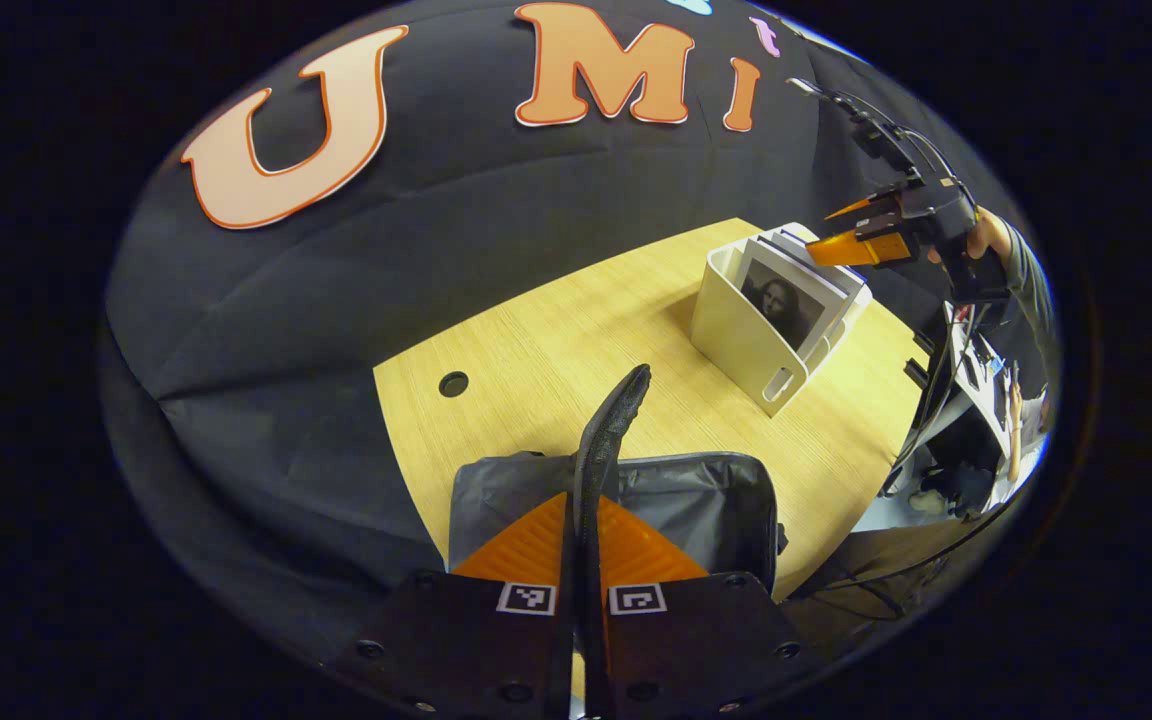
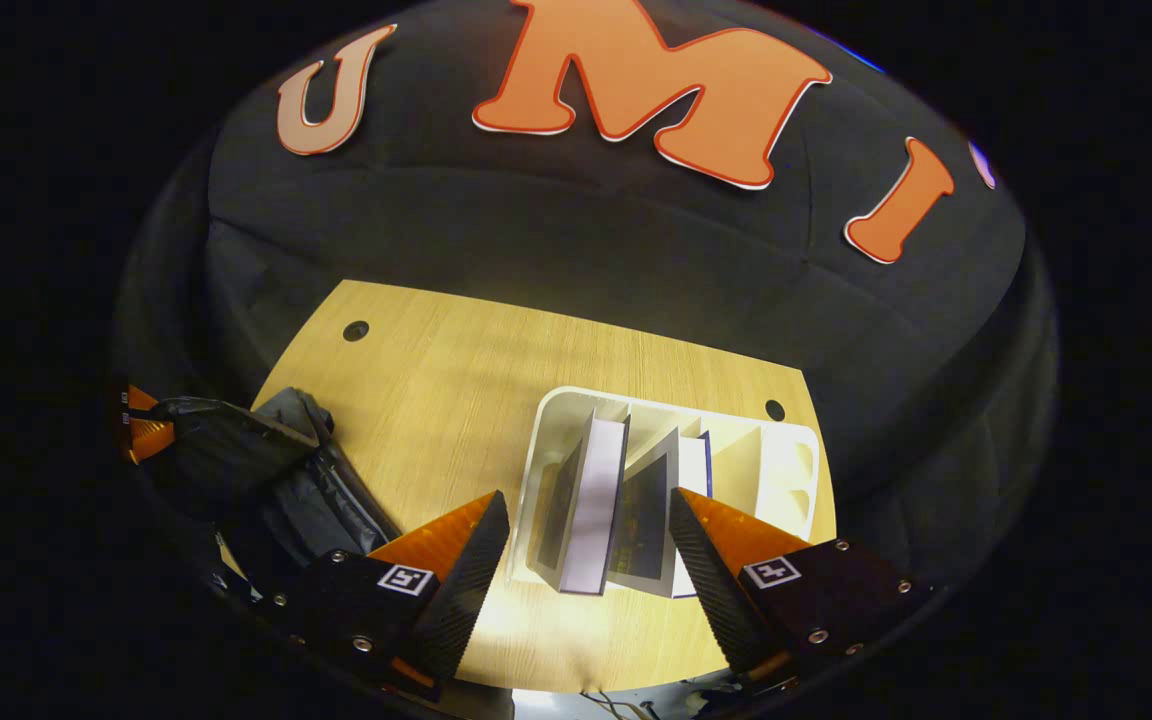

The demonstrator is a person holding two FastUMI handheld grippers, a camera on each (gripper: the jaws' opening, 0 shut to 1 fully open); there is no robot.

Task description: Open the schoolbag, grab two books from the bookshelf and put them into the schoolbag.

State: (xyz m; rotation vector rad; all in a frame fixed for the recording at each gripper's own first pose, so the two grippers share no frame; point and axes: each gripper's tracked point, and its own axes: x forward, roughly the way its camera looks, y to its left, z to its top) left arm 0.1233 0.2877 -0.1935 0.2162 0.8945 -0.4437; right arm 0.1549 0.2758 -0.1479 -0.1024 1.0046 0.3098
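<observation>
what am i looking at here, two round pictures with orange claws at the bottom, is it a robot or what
No robot: a person holds a two-finger gripper in each hand, and each carries a fisheye camera looking along its own fingers.

In the left gripper view, the left gripper is shut on a black fabric flap of the dark grey schoolbag, holding it open on the pale wooden table. Farther off, the right gripper, held by a hand, hovers over the white plastic bookshelf.

In the right gripper view, that gripper is open, its orange-and-black fingers either side of the upright books in the bookshelf. It holds nothing yet.
</observation>
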